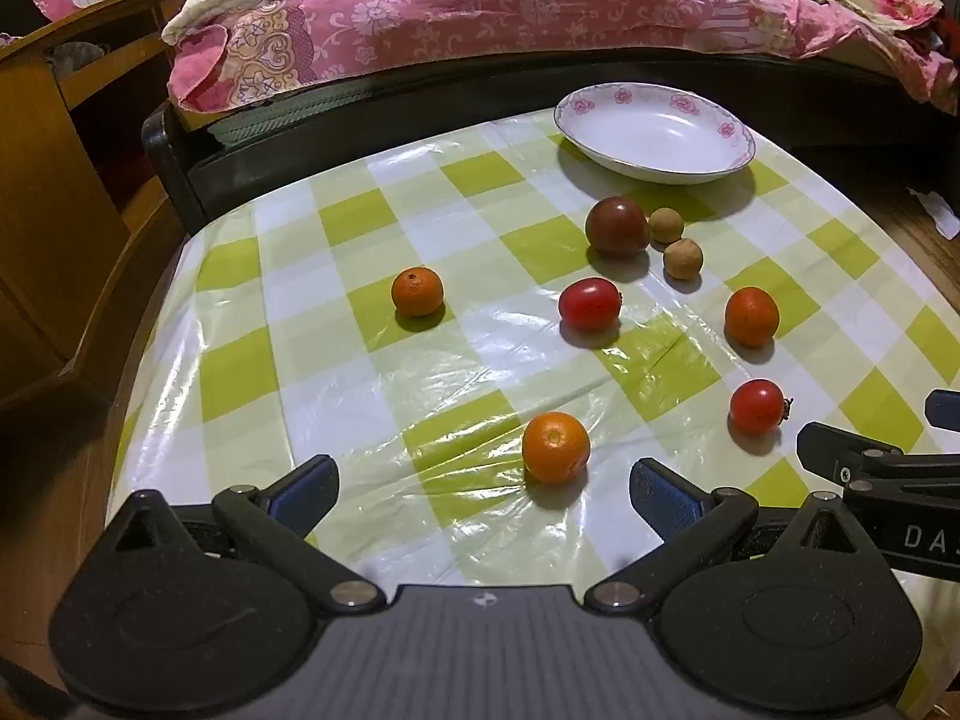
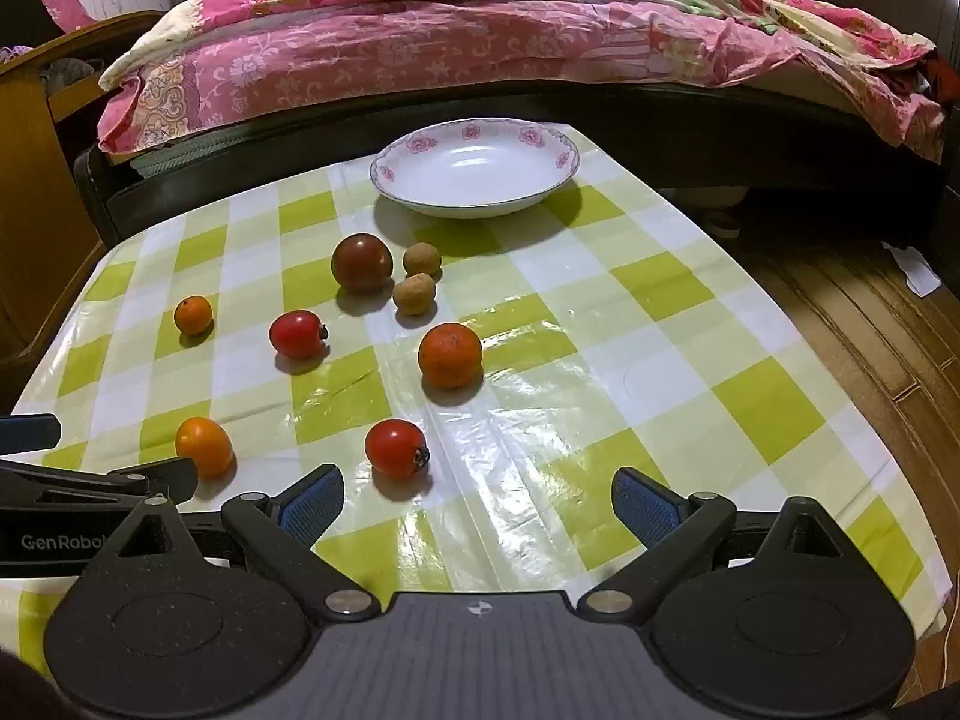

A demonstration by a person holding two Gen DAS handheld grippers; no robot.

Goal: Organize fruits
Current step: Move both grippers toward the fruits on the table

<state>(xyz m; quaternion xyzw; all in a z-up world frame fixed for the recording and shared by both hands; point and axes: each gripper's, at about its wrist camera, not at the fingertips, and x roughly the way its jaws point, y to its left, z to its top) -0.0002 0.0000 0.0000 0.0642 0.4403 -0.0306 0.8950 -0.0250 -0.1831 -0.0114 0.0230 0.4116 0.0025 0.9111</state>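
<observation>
Only the right wrist view shows shoes (image 2: 723, 222) under the bed (image 2: 660, 114).

Bed (image 2: 480, 60) with pink floral quilt behind table (image 2: 690, 312); wooden floor (image 2: 858, 324); wooden cabinet (image 1: 54, 180) left.

Each gripper, the left gripper (image 1: 483, 495) and the right gripper (image 2: 477, 504), has a grey ribbed centre body, black speckled rounded side housings and black linkage arms with silver pivot pins. Finger pads (image 1: 663, 501) are blue and textured. White lettering marks the side of each unit.
</observation>
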